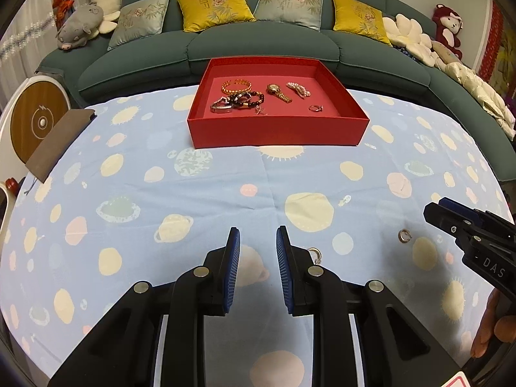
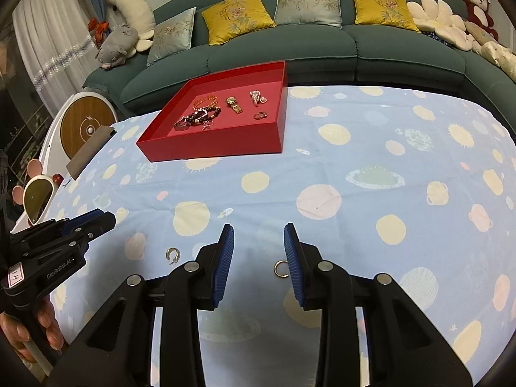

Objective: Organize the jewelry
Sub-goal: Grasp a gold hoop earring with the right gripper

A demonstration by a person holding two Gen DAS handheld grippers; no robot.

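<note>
Lying on the blue tablecloth (image 2: pixel 354 167), two small rings stay loose: one ring (image 2: pixel 281 269) touches the right gripper (image 2: pixel 259 258)'s right finger, another earring (image 2: pixel 173 254) sits between both grippers. Left gripper (image 1: pixel 258 258) and right both gape, empty. Farther off, the red tray (image 1: pixel 277 130) holds about seven pieces.

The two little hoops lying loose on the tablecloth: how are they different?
The silver hoop looks pale; the gold hoop is warmer and yellowish. The gold hoop lies between the open jaws of the right gripper; the silver hoop lies outside them, to the left. Both are small and lie on the tablecloth, outside the red box.
</note>
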